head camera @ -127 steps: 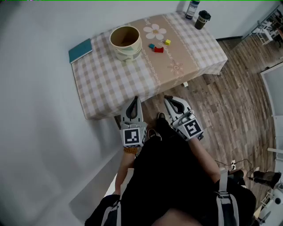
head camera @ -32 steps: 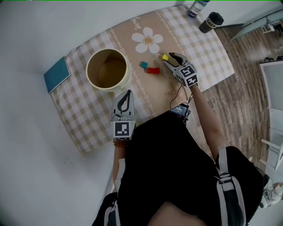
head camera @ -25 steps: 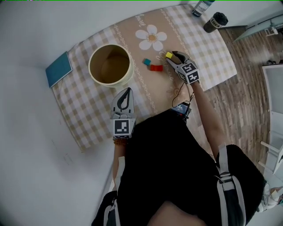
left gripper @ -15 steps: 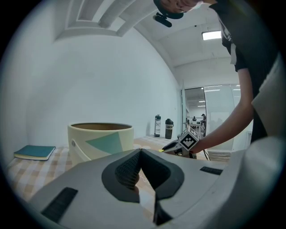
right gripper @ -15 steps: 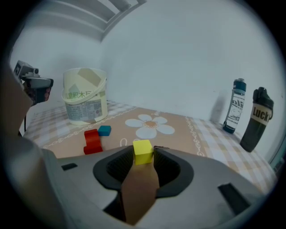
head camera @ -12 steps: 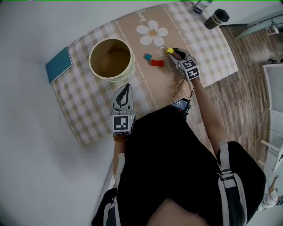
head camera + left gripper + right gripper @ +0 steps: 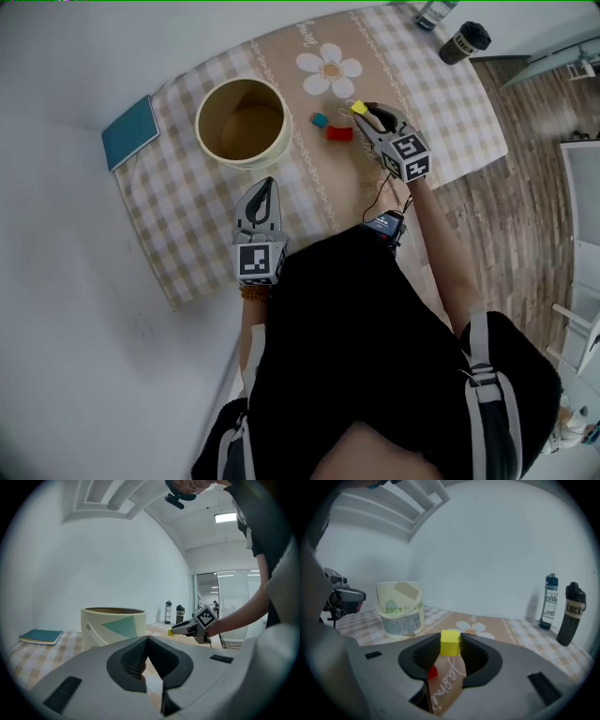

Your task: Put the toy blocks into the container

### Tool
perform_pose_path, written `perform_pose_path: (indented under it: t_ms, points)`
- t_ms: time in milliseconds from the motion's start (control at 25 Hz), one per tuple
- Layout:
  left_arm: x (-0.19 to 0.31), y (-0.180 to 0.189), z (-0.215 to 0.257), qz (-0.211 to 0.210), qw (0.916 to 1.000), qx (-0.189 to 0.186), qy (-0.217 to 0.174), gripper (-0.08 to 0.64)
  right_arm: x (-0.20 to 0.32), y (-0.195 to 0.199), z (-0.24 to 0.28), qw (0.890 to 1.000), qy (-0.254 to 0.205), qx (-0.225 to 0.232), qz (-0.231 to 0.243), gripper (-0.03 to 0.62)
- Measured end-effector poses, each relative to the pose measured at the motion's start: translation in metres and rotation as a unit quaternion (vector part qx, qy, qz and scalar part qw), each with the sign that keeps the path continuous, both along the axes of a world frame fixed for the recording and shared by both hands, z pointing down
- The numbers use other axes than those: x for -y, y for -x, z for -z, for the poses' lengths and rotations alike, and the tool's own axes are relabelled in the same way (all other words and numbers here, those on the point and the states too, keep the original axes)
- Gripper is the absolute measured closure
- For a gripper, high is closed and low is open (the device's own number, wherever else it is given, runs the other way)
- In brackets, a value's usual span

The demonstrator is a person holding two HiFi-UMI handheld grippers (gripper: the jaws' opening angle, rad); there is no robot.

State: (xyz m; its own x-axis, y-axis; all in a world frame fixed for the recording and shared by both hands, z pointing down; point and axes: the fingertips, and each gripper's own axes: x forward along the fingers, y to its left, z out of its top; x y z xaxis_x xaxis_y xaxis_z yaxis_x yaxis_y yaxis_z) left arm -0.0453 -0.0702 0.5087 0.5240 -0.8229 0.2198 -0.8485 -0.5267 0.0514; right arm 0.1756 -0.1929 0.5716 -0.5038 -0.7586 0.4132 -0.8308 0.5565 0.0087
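Observation:
My right gripper (image 7: 364, 112) is shut on a yellow block (image 7: 357, 108), held just above the flowered cloth; its jaws have just been closing on it. In the right gripper view the yellow block (image 7: 450, 642) sits pinched between the pads. A red block (image 7: 338, 133) and a small blue block (image 7: 320, 120) lie on the cloth just left of that gripper. The cream bucket (image 7: 242, 122) stands upright and open further left. My left gripper (image 7: 266, 190) hovers near the table's front edge, below the bucket, shut with nothing in it.
A teal book (image 7: 130, 131) lies at the table's left corner. A dark cup (image 7: 467, 41) and a bottle (image 7: 433, 13) stand at the far right corner. The checked tablecloth (image 7: 187, 234) hangs over the edges; wooden floor lies to the right.
The right gripper's jaws have closed on the yellow block and it has risen a little off the cloth. The left gripper has stayed where it was.

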Motion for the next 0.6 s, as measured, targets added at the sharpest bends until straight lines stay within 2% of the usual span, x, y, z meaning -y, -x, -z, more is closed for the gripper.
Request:
perform_pose_path:
  t_ms: [320, 600]
  points:
    - [0.002, 0.014, -0.005, 0.026, 0.9996, -0.012, 0.008, 0.569, -0.054, 0.088, 0.028, 0.992, -0.043, -0.004, 0.119, 0.454]
    - [0.002, 0.026, -0.014, 0.043, 0.9989, -0.01, 0.014, 0.569, -0.093, 0.141, 0.026, 0.979, -0.048, -0.007, 0.198, 0.454]
